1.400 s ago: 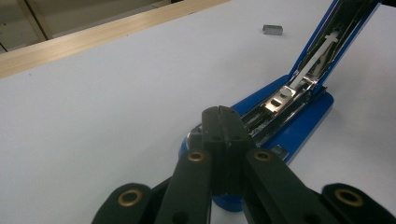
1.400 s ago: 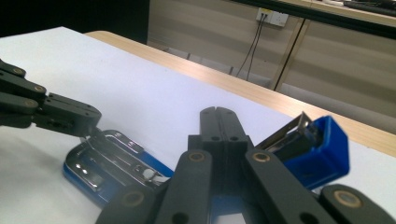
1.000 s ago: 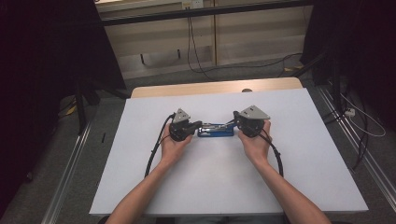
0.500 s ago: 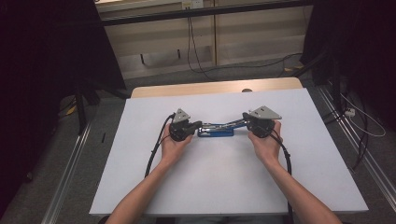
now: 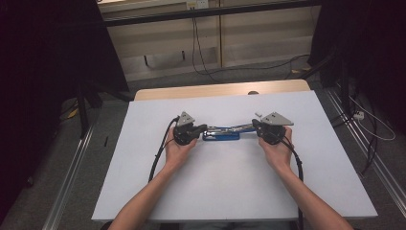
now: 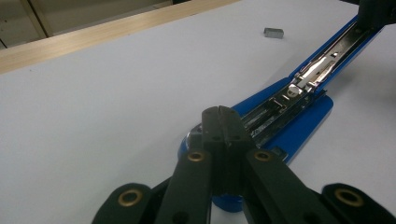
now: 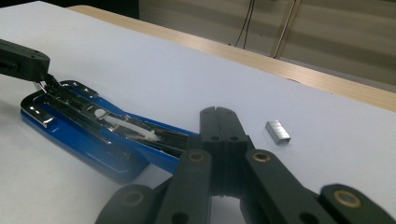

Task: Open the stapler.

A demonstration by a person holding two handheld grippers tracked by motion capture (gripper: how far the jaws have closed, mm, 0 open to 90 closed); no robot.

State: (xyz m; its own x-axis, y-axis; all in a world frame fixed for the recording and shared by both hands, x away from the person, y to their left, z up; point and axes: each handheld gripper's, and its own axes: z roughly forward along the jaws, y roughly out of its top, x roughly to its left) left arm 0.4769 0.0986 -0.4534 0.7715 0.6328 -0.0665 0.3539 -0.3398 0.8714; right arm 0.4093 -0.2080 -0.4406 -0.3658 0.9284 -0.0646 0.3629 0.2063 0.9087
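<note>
scene: blue stapler [image 5: 221,132] at mid desk [image 5: 230,191], swung open, top arm stretched out to the right, metal staple channel facing up
left gripper [image 6: 223,122]: jaws closed tight, tip pressed on the stapler's left end, pinning the base; whether it pinches any part, cannot tell
right gripper [image 7: 219,122]: jaws closed, tip at the far right end of the opened arm, seems to prop it open
staple strip [image 7: 278,131]: small grey block loose on the desk, just beside the right gripper, on its far side
step: judged as opening the stapler for reloading; channel exposed, strip not yet picked up
next move: free the right gripper, widen its jaws, pinch the strip by its long sides, lay it in the channel; left gripper keeps the base down
risk: arm could flop shut once released
</note>
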